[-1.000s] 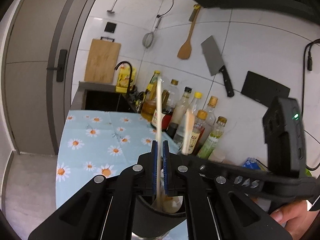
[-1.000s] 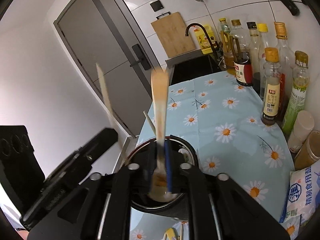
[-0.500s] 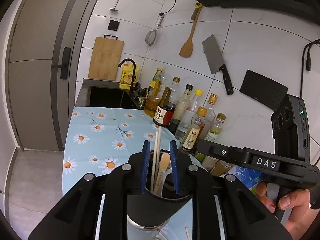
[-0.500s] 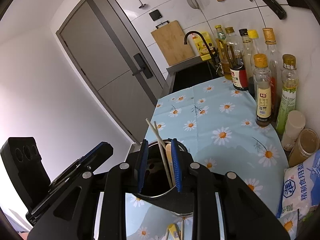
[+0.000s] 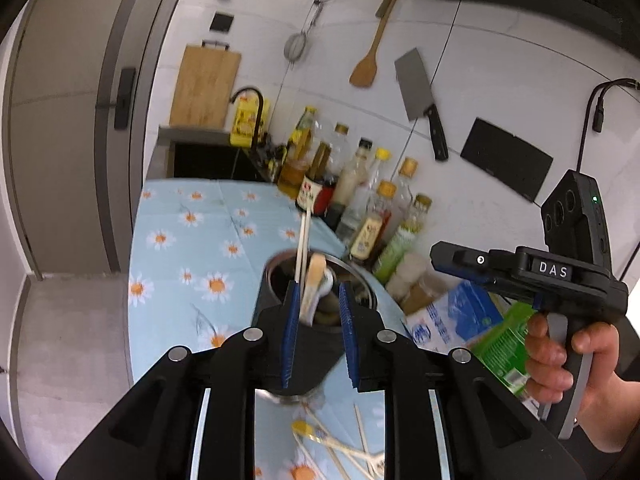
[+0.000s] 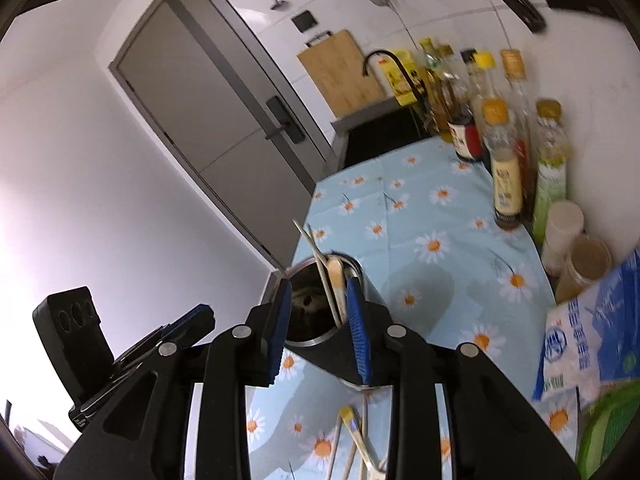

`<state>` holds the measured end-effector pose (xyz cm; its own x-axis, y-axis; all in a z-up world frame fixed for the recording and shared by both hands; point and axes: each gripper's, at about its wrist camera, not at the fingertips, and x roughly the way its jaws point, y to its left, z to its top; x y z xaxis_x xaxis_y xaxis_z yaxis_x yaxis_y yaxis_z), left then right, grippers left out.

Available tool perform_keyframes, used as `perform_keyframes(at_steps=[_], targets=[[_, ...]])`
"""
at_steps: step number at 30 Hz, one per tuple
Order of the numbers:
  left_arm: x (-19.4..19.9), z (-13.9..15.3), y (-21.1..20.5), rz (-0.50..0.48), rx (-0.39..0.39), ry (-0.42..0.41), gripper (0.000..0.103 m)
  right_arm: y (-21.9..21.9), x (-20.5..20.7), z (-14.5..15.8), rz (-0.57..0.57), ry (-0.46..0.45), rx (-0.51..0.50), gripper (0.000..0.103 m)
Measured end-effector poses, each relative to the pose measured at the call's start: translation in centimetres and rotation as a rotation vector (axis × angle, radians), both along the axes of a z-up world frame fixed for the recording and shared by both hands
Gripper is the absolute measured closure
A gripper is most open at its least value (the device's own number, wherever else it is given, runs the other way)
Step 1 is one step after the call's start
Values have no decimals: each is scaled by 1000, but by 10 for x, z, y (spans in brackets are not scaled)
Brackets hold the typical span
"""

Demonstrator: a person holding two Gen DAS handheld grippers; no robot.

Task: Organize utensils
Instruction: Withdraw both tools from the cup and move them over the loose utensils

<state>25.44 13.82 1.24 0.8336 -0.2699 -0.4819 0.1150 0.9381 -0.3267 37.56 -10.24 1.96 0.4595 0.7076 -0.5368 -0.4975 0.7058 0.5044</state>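
A daisy-print cloth covers the bench, sauce bottles lined against the tiled wall. The utensil holder stands upright with chopsticks inside; more, perhaps a spoon too, lie blurred before it. The left hand-held gripper and right hand-held gripper both gape, empty
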Motion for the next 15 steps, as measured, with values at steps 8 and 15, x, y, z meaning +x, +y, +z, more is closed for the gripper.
perform_keyframes(at_steps=[8,15], targets=[[-10,-27,-4,-36,-29,145,83,-27,-8,-33,-40,163,-48,72],[-18,-65,-4,-49,-63,273,83,-44,-14,-71,-90,341,-84,58]])
